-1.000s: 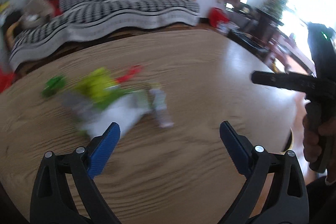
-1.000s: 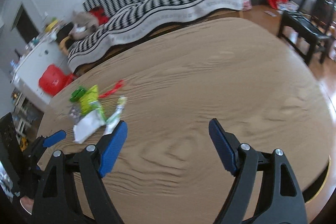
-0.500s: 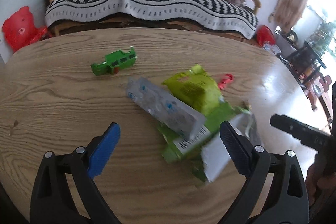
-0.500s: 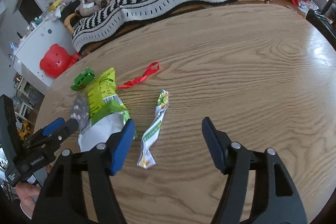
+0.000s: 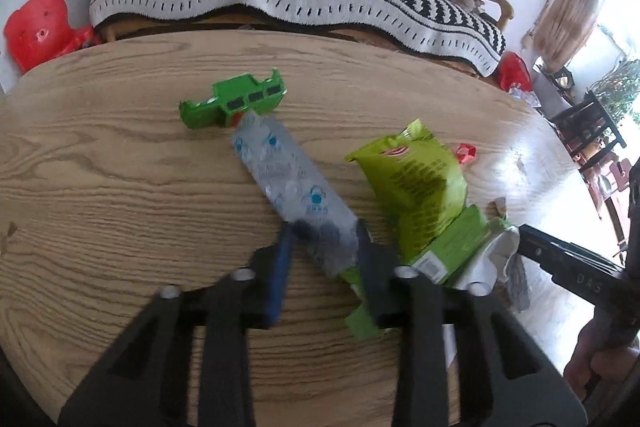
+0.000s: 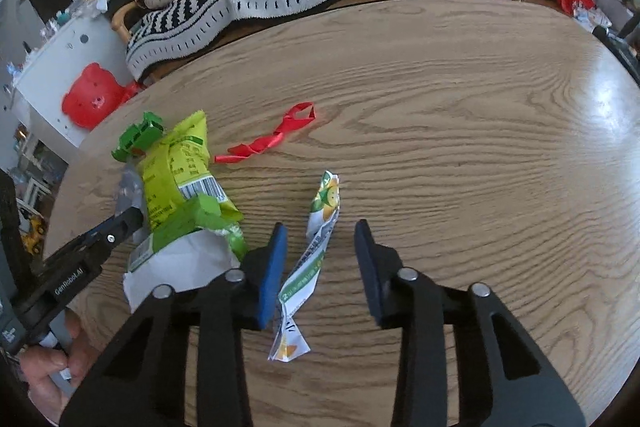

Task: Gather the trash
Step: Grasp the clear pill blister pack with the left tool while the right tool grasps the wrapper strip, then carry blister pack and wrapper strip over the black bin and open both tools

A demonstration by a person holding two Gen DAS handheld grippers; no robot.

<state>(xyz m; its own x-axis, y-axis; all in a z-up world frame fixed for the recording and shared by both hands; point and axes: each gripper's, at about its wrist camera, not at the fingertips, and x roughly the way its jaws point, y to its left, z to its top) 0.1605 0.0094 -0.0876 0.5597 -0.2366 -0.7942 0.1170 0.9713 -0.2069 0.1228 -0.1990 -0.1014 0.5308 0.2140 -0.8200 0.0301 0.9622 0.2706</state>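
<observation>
Table (image 5: 100,187): both claws tilted down, closing round wrappers.

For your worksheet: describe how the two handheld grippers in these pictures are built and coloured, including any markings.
Both the left gripper and the right gripper have black angular plastic arms with triangular cut-outs, silver round rivets and flat blue finger pads. Seen from the side, the left gripper's body carries small white lettering. No cables or sleeves show.
</observation>
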